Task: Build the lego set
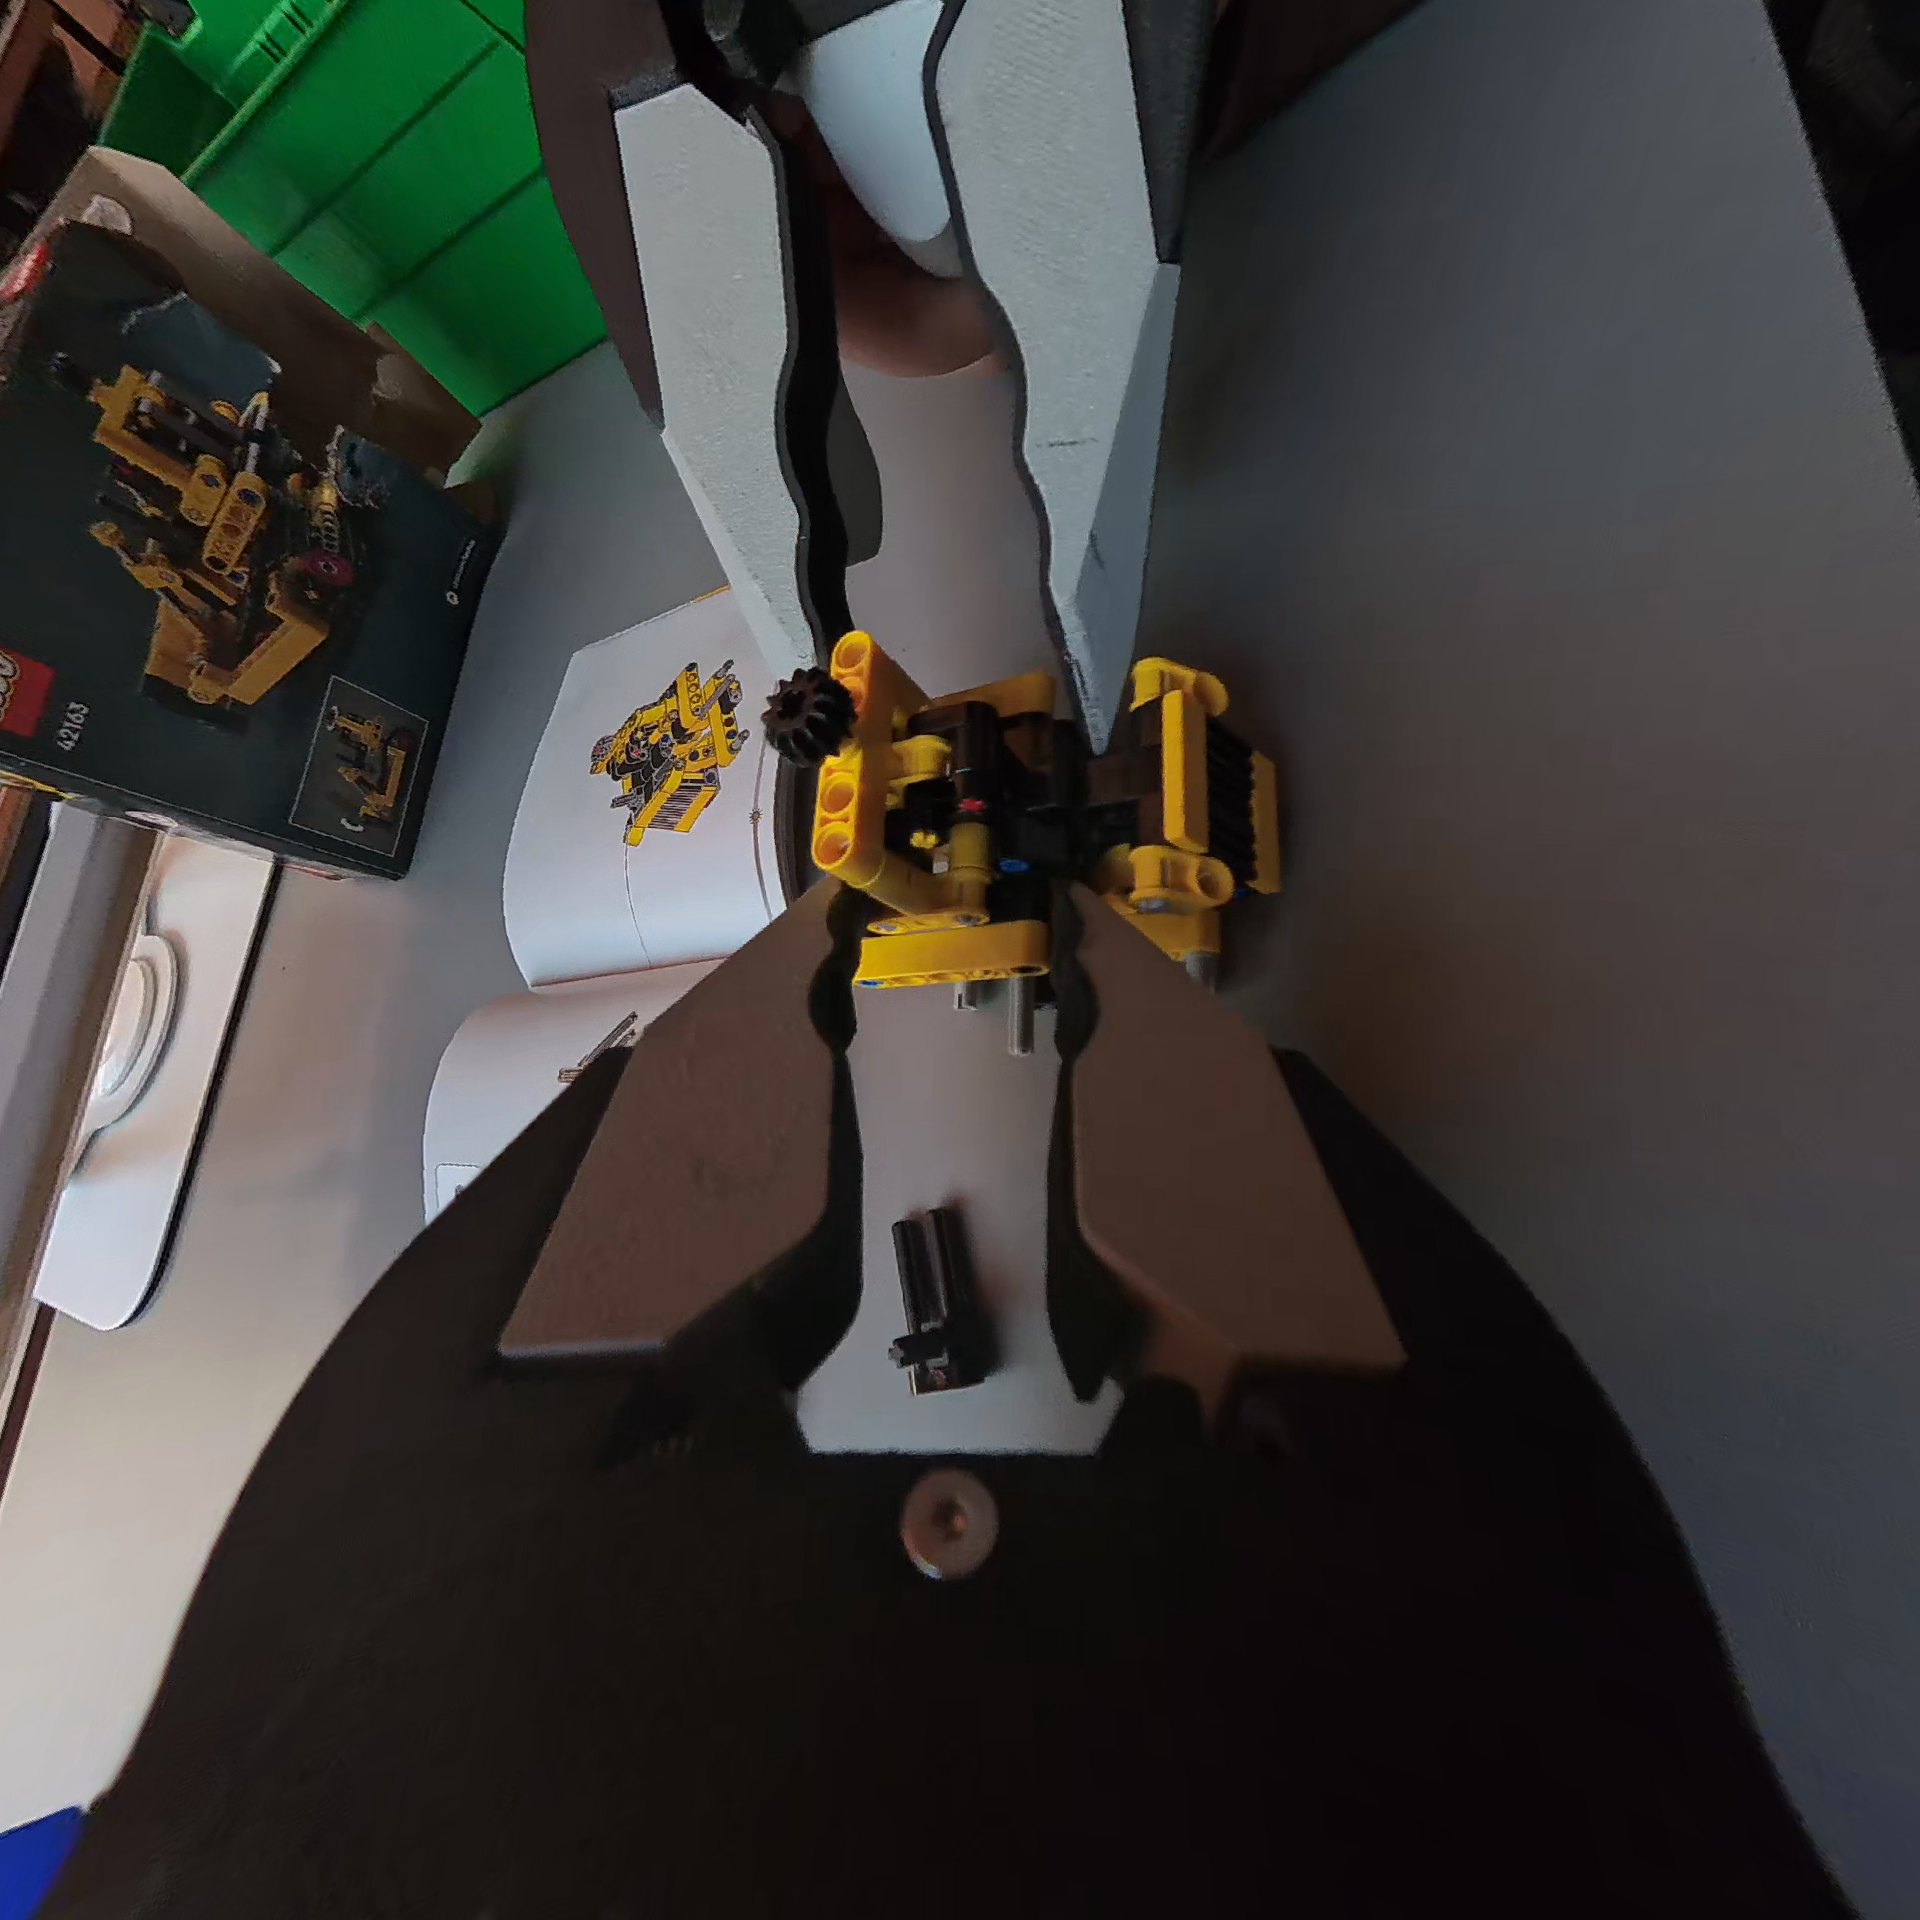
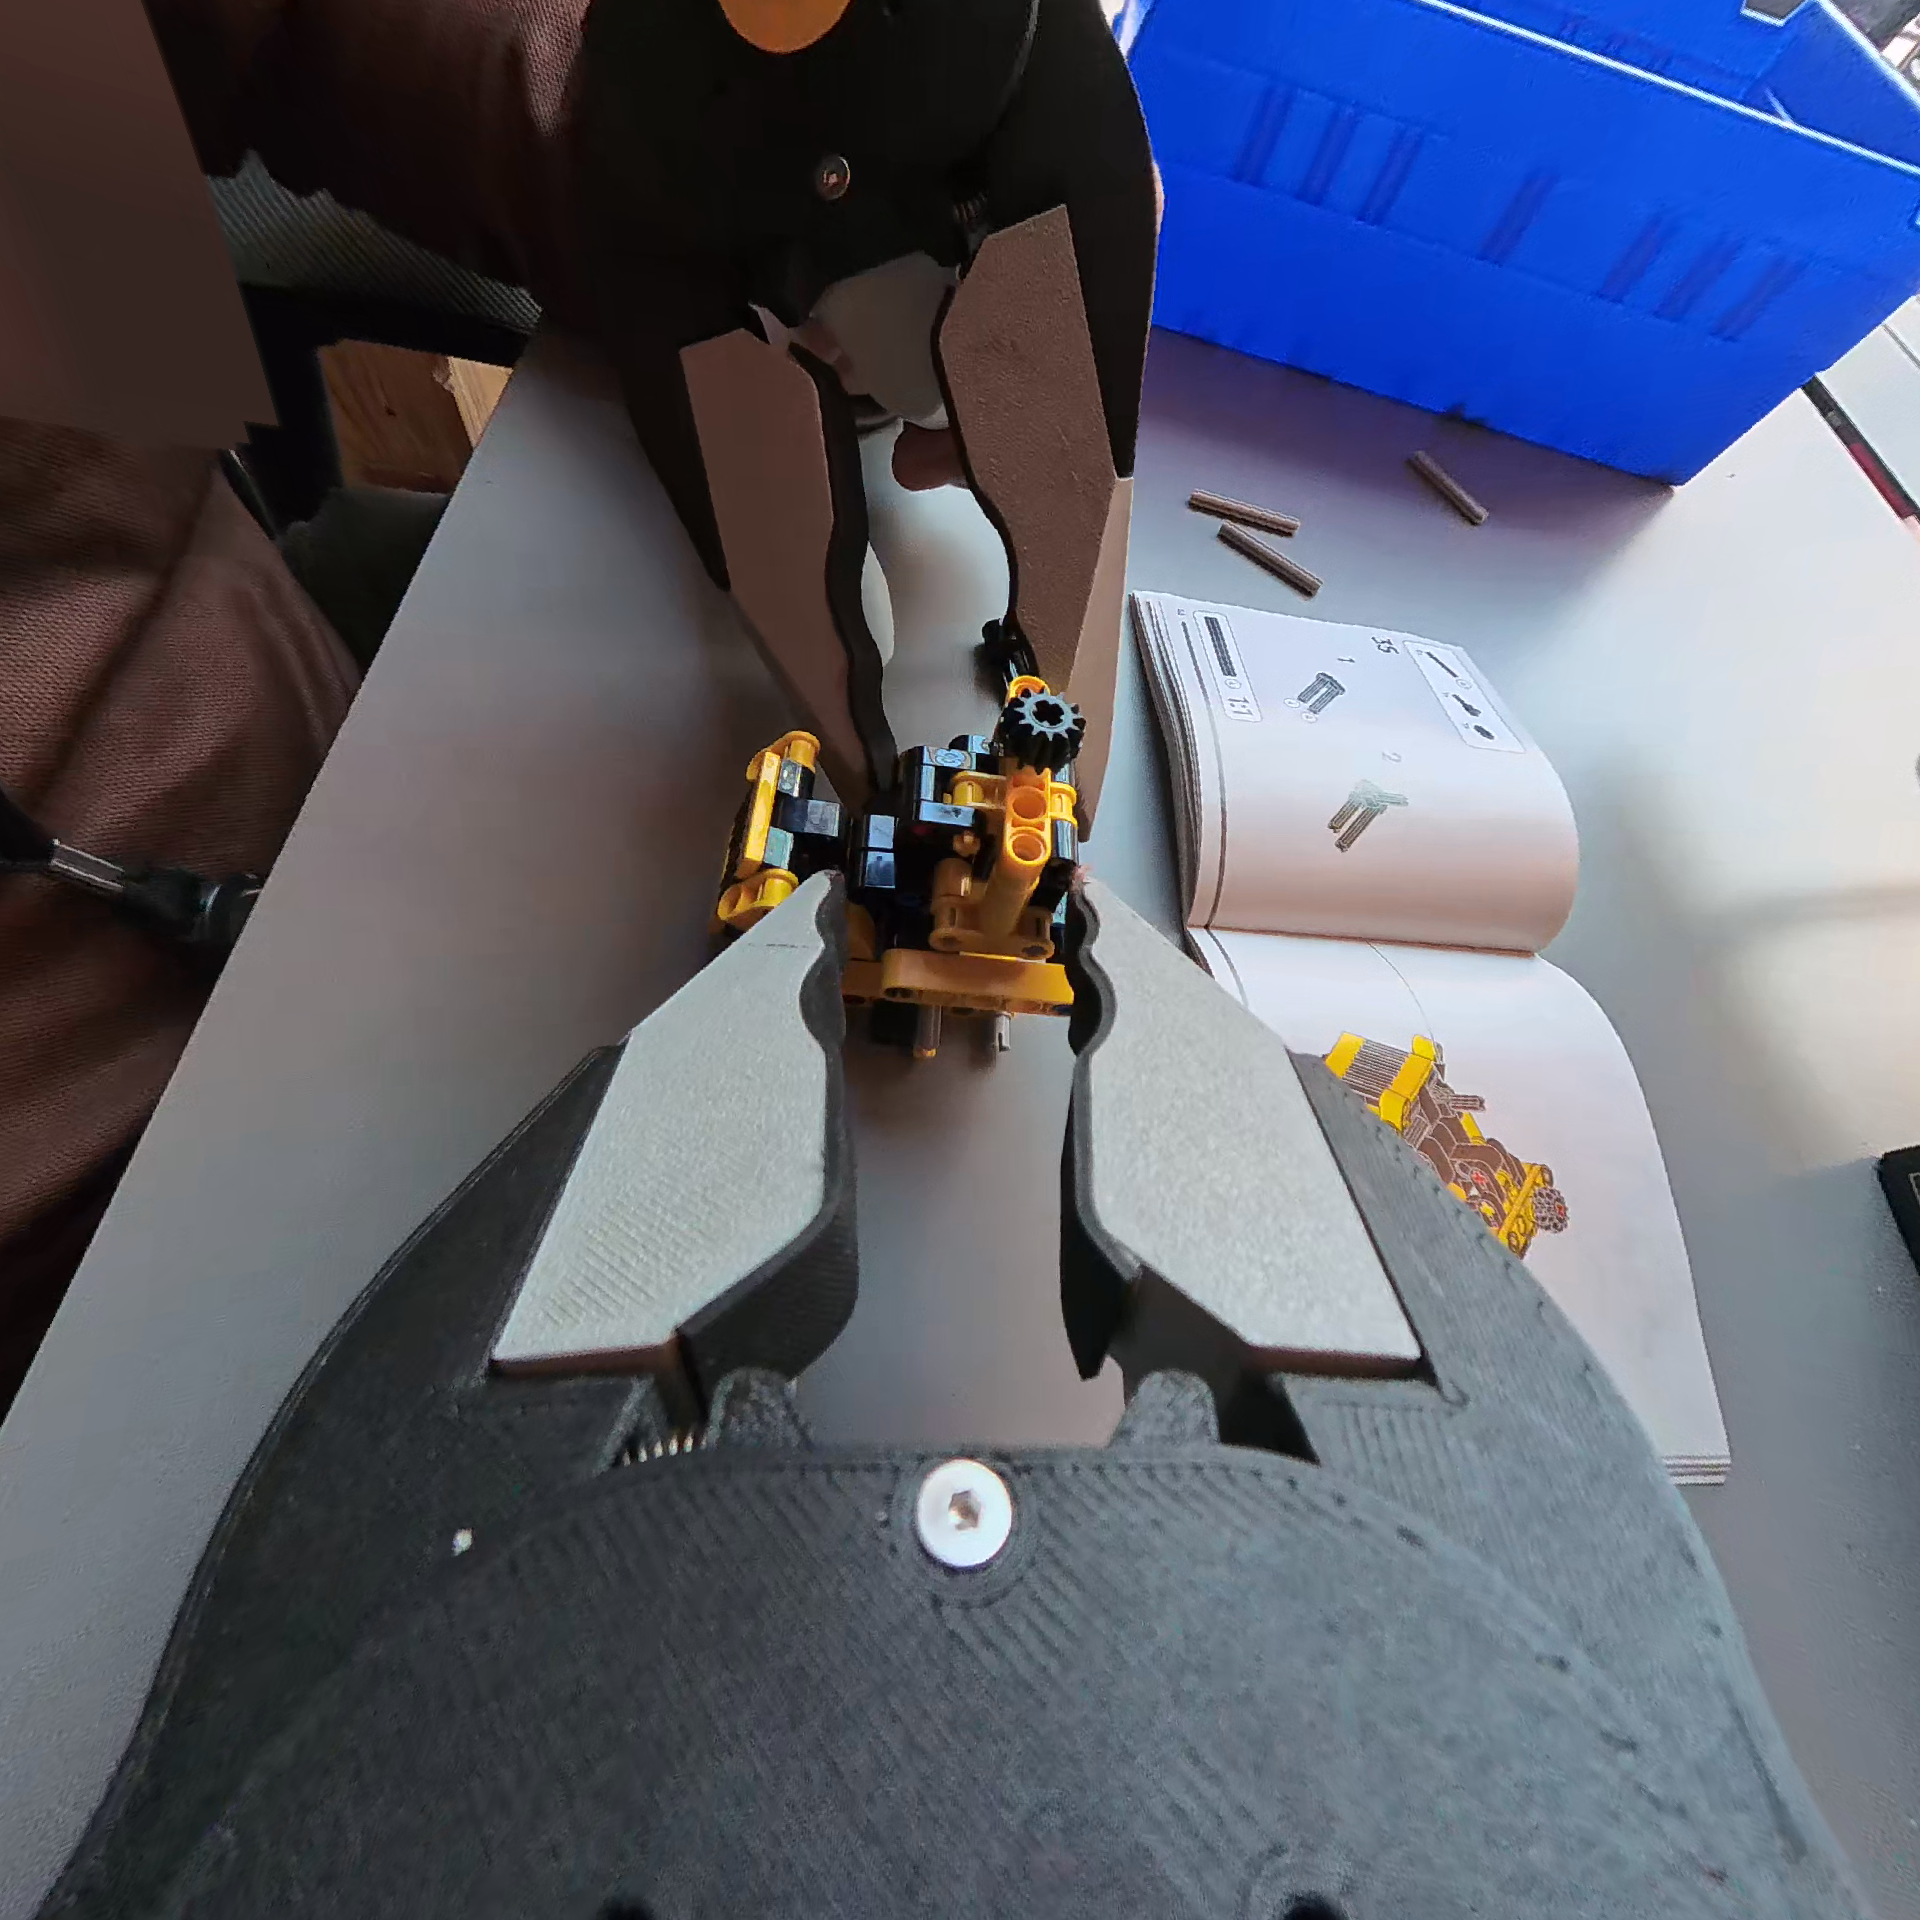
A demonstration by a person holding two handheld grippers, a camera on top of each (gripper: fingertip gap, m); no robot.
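Model: yellow-and-black lego assembly (image 1: 1029,821) on the grey tabletop (image 1: 1507,1143), beside the open booklet (image 2: 1382,821).
My left gripper (image 1: 961,920): jaws grasping the model's near end.
My right gripper (image 2: 956,914): jaws grasping its opposite end.

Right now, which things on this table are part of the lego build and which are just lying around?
Part of the build:
- yellow and black model, gripped on both sides by left gripper and right gripper
- black gear on the model
- open instruction booklet
- small black piece
- brown rods
- set box

Lying about:
- blue crate
- green crate
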